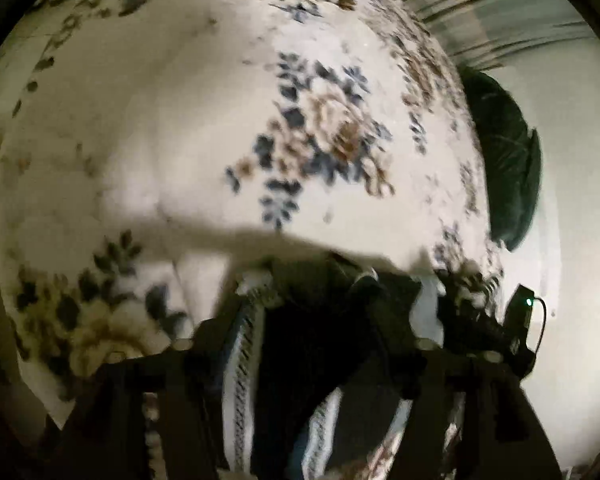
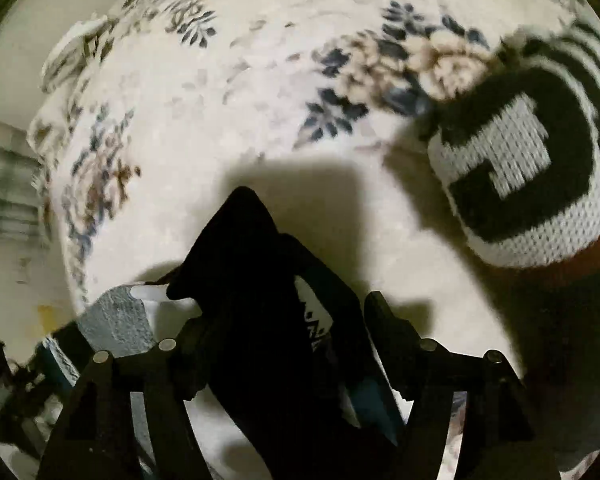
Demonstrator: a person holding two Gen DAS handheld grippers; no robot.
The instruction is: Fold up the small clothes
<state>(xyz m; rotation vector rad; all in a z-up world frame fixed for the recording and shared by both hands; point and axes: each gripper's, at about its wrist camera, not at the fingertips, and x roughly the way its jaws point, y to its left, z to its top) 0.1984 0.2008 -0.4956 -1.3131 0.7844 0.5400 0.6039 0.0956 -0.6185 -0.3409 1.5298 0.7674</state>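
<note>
A small dark garment with white patterned trim point(image 1: 308, 340) hangs between the black fingers of my left gripper point(image 1: 312, 304), which is shut on it above the floral bedspread point(image 1: 204, 128). In the right wrist view the same dark garment point(image 2: 256, 280) is bunched between the fingers of my right gripper point(image 2: 284, 320), which is shut on it; a white patterned patch point(image 2: 314, 320) shows in its folds. The other gripper's body point(image 1: 516, 320) with a green light shows at the right of the left wrist view.
A black-and-white knitted item point(image 2: 520, 168) lies on the bedspread point(image 2: 220, 120) at the right. A dark green cushion point(image 1: 504, 160) sits past the bed's right edge. A grey-white folded cloth point(image 2: 120, 320) lies at the lower left. Pale floor surrounds the bed.
</note>
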